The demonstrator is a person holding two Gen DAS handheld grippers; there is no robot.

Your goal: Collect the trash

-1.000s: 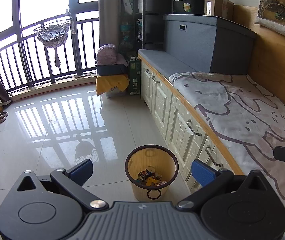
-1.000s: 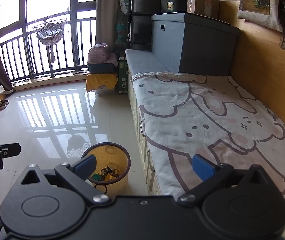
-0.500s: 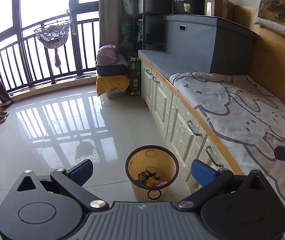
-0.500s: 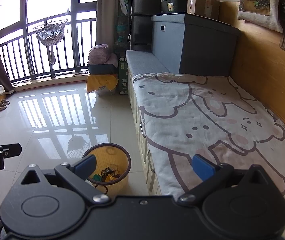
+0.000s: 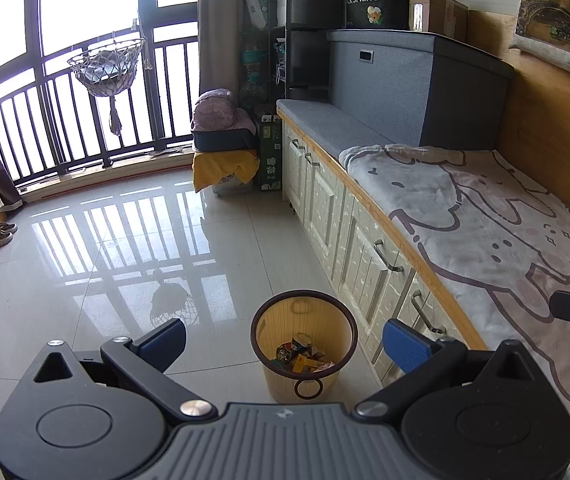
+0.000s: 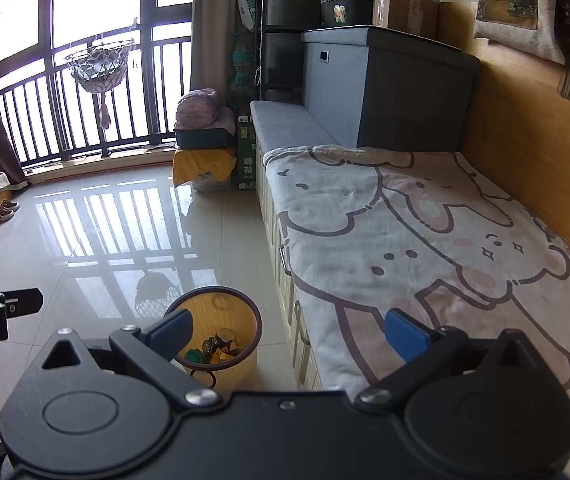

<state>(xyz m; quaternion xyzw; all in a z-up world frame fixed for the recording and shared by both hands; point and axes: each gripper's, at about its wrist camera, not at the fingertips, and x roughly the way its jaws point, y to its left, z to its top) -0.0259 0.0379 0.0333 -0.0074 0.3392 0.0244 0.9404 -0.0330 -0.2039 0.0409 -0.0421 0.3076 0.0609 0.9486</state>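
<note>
A yellow wastebasket (image 5: 281, 320) with a dark rim stands on the tiled floor beside the bed's drawers; it shows in the right wrist view too, as the wastebasket (image 6: 241, 360). Wrappers and other trash (image 5: 301, 356) lie at its bottom. My left gripper (image 5: 285, 340) hangs open above and in front of the basket, nothing between its blue pads. My right gripper (image 6: 289, 330) is open too, empty, over the bed's edge with the basket at its left finger. No loose trash shows on the blanket or floor.
A bed with a cartoon-print blanket (image 6: 425, 240) runs along the right wall, white drawers (image 5: 361, 264) under it. A grey storage box (image 5: 413, 88) stands at the bed's far end. A yellow-covered stack (image 5: 223, 160) sits by the balcony railing. Slippers (image 5: 1, 236) lie far left.
</note>
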